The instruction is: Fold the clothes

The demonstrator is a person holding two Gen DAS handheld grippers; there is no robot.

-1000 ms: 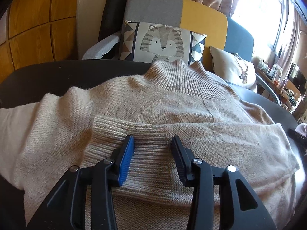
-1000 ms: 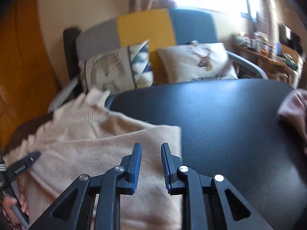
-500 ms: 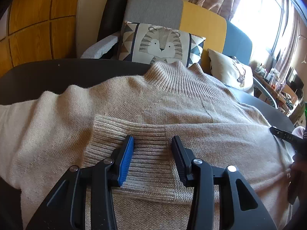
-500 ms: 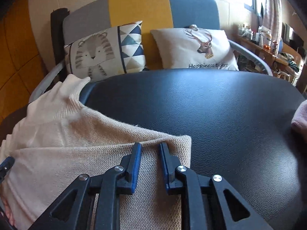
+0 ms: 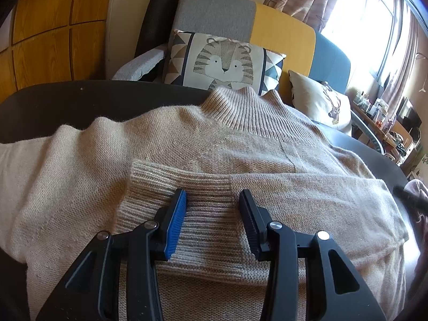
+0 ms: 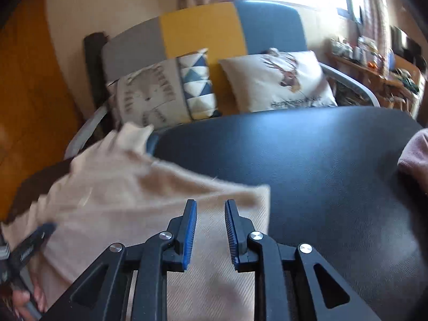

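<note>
A beige turtleneck sweater (image 5: 240, 144) lies flat on the black table (image 5: 67, 101), collar at the far side. One sleeve is folded across the chest, and its ribbed cuff (image 5: 203, 187) lies under my left gripper (image 5: 212, 195), which is open with one finger on either side and nothing pinched. In the blurred right wrist view my right gripper (image 6: 211, 203) hovers over the sweater's right edge (image 6: 240, 214), its fingers a little apart and nothing between them. The sweater (image 6: 120, 192) fills the left of that view.
A pink garment (image 6: 414, 155) sits at the table's right edge. Behind the table stands a grey, yellow and blue sofa (image 5: 281, 32) with a tiger cushion (image 5: 224, 61) and a deer cushion (image 6: 281, 80). Bare black table (image 6: 307, 174) stretches to the right of the sweater.
The right gripper's view has swung and blurred; it reached in over the sweater's right side and has drawn back toward the edge. The left gripper has stayed over the cuff, open.
</note>
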